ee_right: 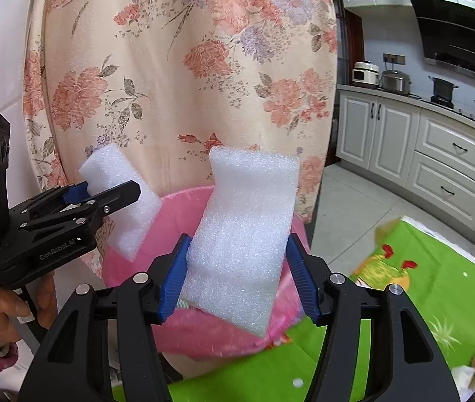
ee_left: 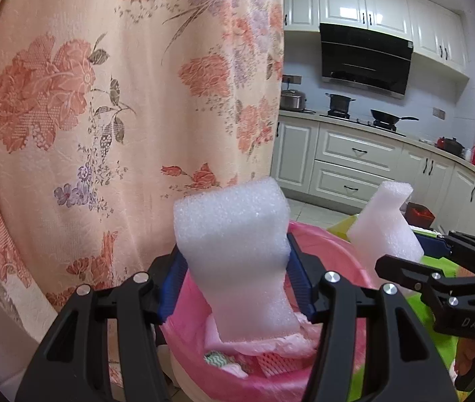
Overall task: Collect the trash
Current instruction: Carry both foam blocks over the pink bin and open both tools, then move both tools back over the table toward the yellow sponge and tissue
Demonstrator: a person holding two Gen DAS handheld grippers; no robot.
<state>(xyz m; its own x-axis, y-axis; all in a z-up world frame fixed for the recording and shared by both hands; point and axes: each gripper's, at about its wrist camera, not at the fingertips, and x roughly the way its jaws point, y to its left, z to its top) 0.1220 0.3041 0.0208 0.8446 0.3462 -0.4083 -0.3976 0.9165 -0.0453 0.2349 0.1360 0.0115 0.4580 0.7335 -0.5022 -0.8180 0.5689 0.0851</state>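
- between the jaws of the left gripper [ee_left: 237, 278] stands a white foam block [ee_left: 237, 261], pinched at its waist by the blue pads; the jaws are closed on it and the foam dents in slightly where they press.
- just below and beyond those jaws sits the pink-lined trash bin [ee_left: 331, 244], with crumpled wrappers and red fruit netting already inside.
- to the right of the left jaws, the right gripper [ee_right: 237, 274] carries a second foam block [ee_right: 247, 234], also over the bin; its left pad touches the foam's edge, while the right pad looks barely off it, so i judge a very light hold.
- beyond both sets of jaws hangs a floral curtain [ee_left: 103, 100]; a green patterned tabletop [ee_right: 371, 301] lies to the right of the right jaws.
- handling, as a judgement: the foam should be very light, soft and springy, not fragile, with a rough skin that gives good friction.
- best hold is across the narrow middle, as now; squeezing harder only crushes it.
- being so light, a released block may bounce or drift off the rim, so let go low, well inside the bin.
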